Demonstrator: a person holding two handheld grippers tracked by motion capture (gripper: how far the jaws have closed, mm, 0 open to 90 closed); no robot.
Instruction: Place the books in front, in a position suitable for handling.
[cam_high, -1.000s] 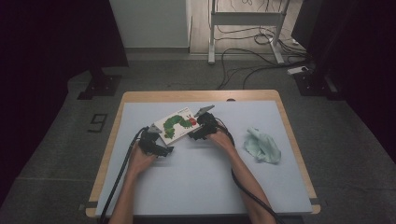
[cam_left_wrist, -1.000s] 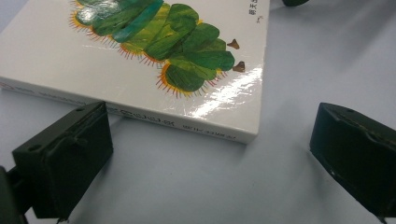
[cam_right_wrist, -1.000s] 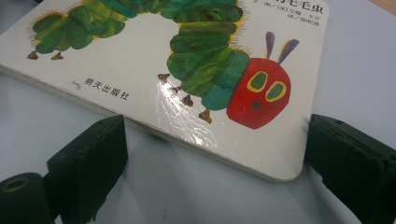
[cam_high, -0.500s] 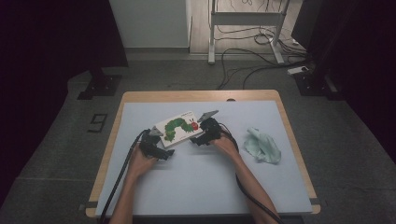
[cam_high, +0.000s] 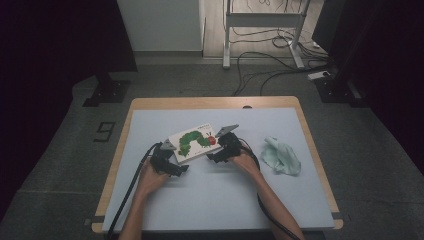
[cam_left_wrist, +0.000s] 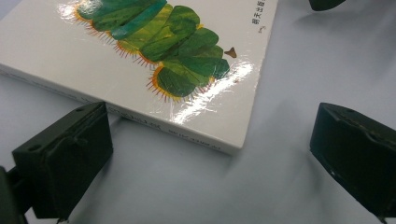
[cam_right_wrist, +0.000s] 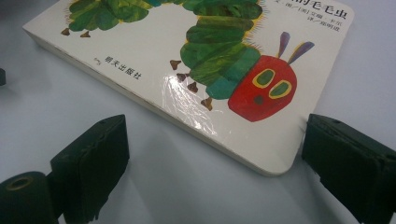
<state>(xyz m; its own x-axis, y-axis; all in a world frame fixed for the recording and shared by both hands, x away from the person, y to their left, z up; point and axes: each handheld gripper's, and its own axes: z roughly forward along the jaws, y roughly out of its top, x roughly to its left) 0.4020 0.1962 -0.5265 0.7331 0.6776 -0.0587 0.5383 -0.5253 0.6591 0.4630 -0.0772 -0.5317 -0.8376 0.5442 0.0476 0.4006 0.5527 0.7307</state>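
A: Both sets of jaws gape, empty — left gripper at one near corner, right gripper at the other?

B: Yes, they've closed in on the book, flat mid-bench; likely a lift.

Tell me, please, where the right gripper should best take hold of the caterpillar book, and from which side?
Probably the near rounded corner of the book, by the caterpillar's red head, approached from the person's side. The book lies flat, so only its thin edge offers purchase; the right gripper is open with that corner between its jaws.
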